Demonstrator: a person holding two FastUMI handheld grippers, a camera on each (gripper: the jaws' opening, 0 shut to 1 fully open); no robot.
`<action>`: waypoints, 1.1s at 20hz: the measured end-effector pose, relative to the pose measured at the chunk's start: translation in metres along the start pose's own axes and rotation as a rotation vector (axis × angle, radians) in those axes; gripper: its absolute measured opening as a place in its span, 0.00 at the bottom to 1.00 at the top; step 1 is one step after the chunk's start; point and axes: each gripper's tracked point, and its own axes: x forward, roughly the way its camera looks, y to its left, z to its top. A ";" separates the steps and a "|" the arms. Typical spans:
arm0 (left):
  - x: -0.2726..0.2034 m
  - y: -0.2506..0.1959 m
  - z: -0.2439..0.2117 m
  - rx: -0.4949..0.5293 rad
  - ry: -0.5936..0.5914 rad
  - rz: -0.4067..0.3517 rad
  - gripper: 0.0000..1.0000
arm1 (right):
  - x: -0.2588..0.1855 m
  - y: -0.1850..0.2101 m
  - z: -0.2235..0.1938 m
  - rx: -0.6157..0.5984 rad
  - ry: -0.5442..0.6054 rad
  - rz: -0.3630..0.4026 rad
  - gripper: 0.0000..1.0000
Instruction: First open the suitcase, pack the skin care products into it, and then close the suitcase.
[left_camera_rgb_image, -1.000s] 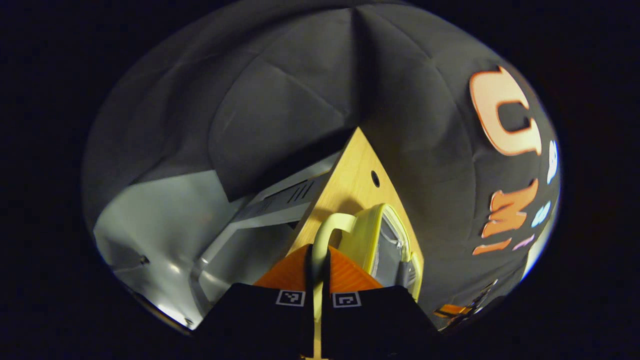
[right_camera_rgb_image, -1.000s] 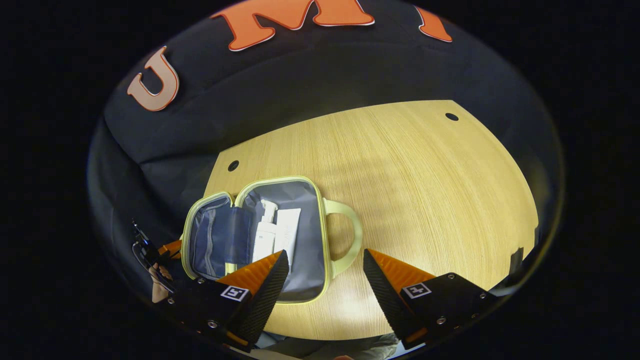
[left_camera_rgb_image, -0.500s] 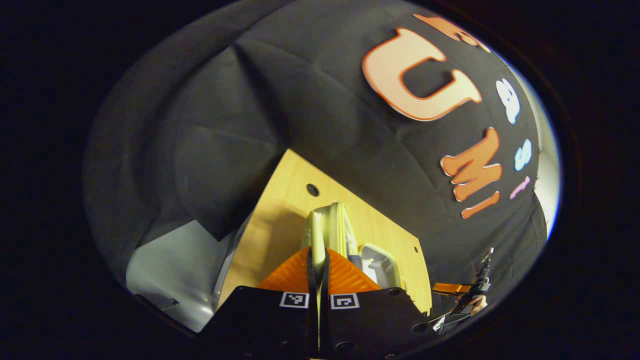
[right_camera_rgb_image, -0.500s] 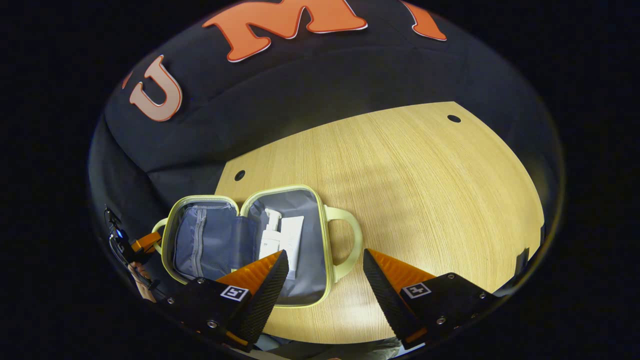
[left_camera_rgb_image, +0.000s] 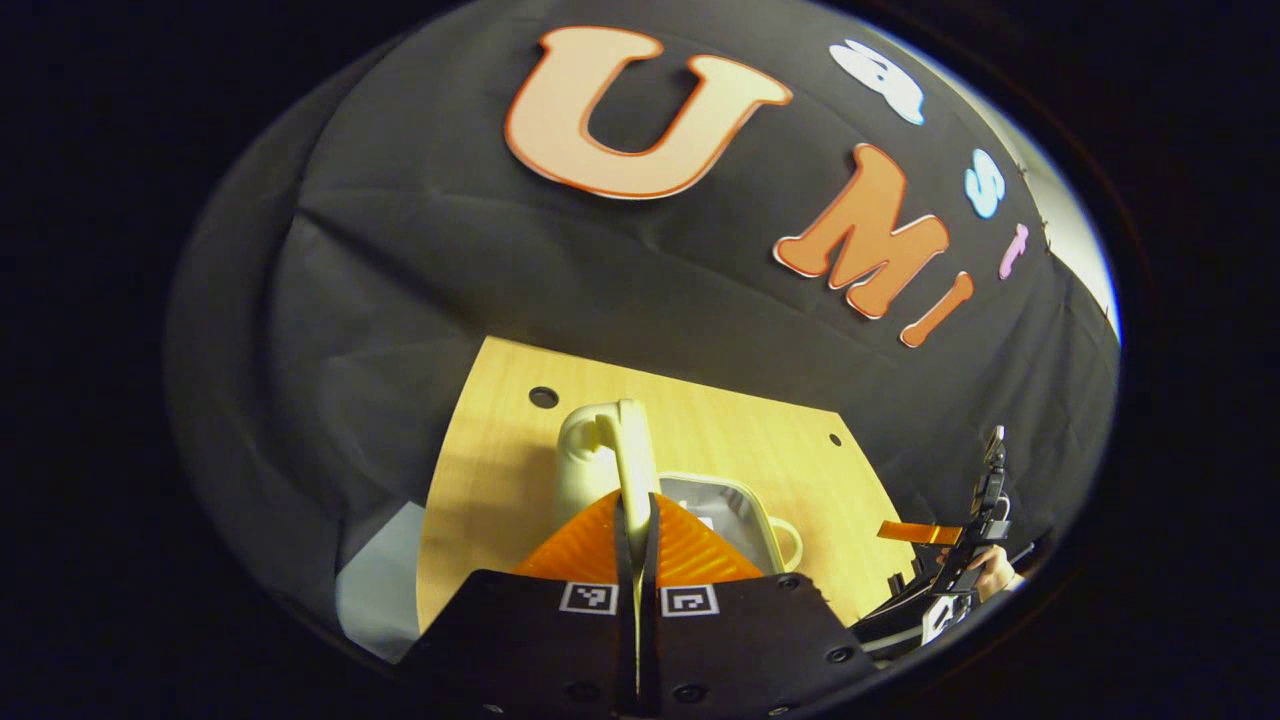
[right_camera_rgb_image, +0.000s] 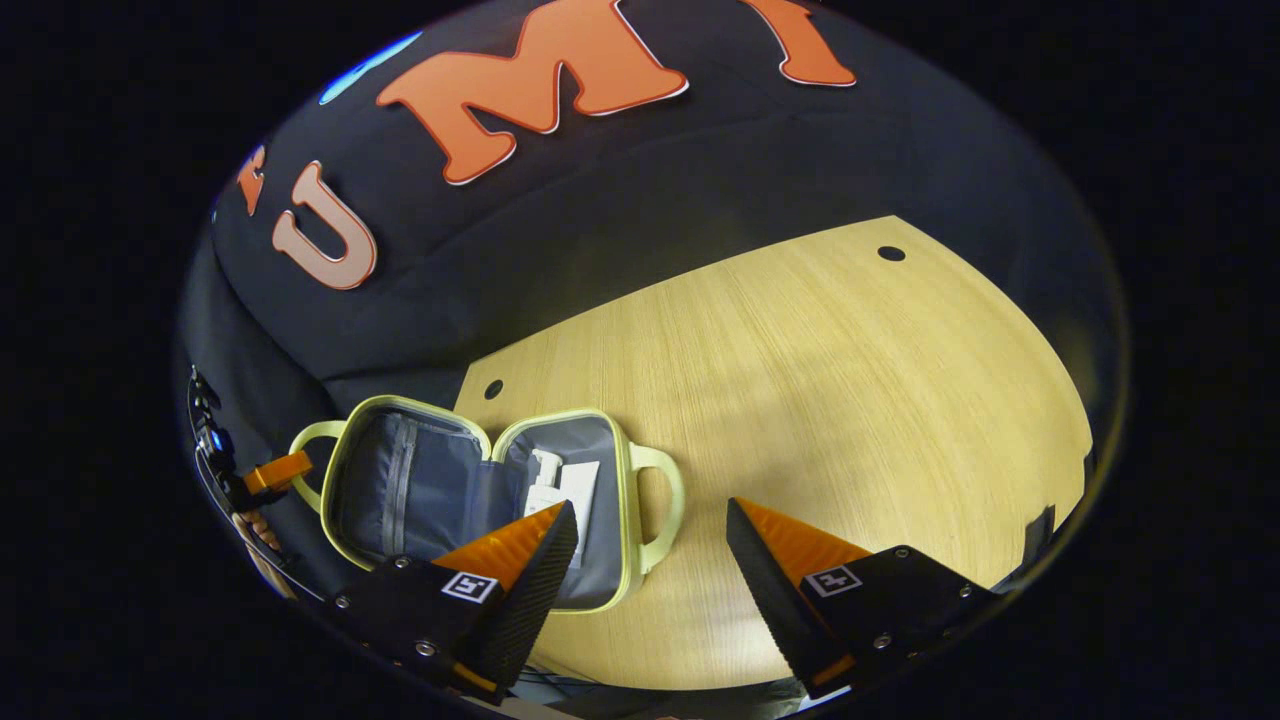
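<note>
Where print might be read, on the two white skin care products in the suitcase (right_camera_rgb_image: 480, 490), it is too small to make out; the fingers' housings carry small square black-and-white markers, no words.

Seen from the right gripper view, the suitcase lies open on the tabletop (right_camera_rgb_image: 800, 400) near its left front part, its two pale yellow-green halves spread side by side with grey lining. The left half (right_camera_rgb_image: 405, 480) has a zipped mesh pocket; the right half (right_camera_rgb_image: 590, 500) holds a pump bottle (right_camera_rgb_image: 543, 480) and a flat tube (right_camera_rgb_image: 578, 488), lying just beside each other. Each half has one loop handle, two in all: the right handle (right_camera_rgb_image: 665, 505) rests on the tabletop, the left handle (right_camera_rgb_image: 305, 455) is at the far left edge.

The left gripper (left_camera_rgb_image: 636, 515) has its fingers pressed together on that left handle (left_camera_rgb_image: 625, 450), pinching the thin loop, which stands up between the tips. Beyond it, in the left gripper view, the right half with its handle lies flat on the wood. In the right gripper view the same gripper (right_camera_rgb_image: 270, 472) shows at the far left, with a hand (right_camera_rgb_image: 255, 525) below it.

The right gripper (right_camera_rgb_image: 650, 525) hovers above the front edge of the tabletop with its fingers spread wide, touching nothing; the right handle lies between and beyond the tips. In the left gripper view it appears at the right (left_camera_rgb_image: 925, 533), held level by a hand (left_camera_rgb_image: 990, 570).

Two small round holes mark the tabletop's far corners.
</note>
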 end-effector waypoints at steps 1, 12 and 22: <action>0.005 -0.012 0.001 0.011 0.002 0.008 0.01 | -0.005 -0.009 0.004 -0.005 -0.004 0.007 0.96; 0.043 -0.147 -0.029 0.075 0.014 0.147 0.02 | -0.038 -0.116 0.040 -0.013 -0.051 0.068 0.96; 0.197 -0.270 -0.159 0.189 0.224 0.232 0.01 | -0.069 -0.236 0.050 -0.036 -0.063 0.032 0.96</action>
